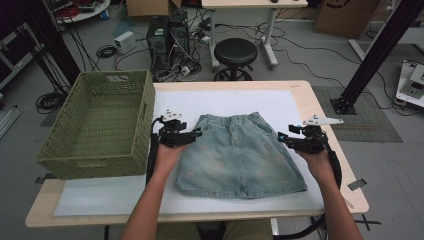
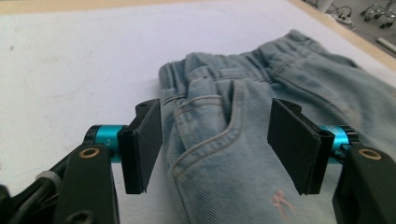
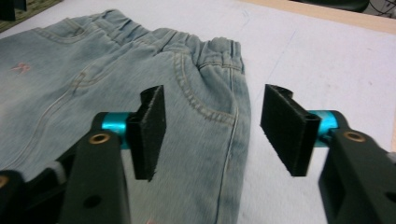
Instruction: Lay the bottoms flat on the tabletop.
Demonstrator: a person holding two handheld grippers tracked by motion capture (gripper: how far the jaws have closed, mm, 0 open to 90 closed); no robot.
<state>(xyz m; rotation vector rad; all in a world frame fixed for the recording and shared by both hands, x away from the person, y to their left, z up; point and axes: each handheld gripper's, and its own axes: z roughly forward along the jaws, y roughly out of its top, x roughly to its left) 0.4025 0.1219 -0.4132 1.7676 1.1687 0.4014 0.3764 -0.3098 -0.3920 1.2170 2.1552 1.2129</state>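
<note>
The denim skirt (image 1: 240,154) lies flat at the middle of the white sheet (image 1: 280,100) on the table (image 1: 330,120), waistband toward twelve o'clock and hem toward six; the green woven basket (image 1: 100,125) stands just beside it at nine o'clock.

The left gripper (image 1: 196,133) sits at the skirt's nine o'clock edge near the waist, and in the left gripper view its jaws stand spread astride the side seam and pocket (image 2: 205,130), pinching nothing; the right gripper (image 1: 283,137) mirrors it at the three o'clock edge, jaws likewise spread over the seam and pocket corner (image 3: 210,112), with no pad pressing on cloth.

The step in hand looks like taking both sides for a fold or lift; to do it well, each gripper should sink until its lower pad slides under the edge; both should bite at matching places below the elastic, gathering both layers; then both should rise evenly so the denim stays square.
</note>
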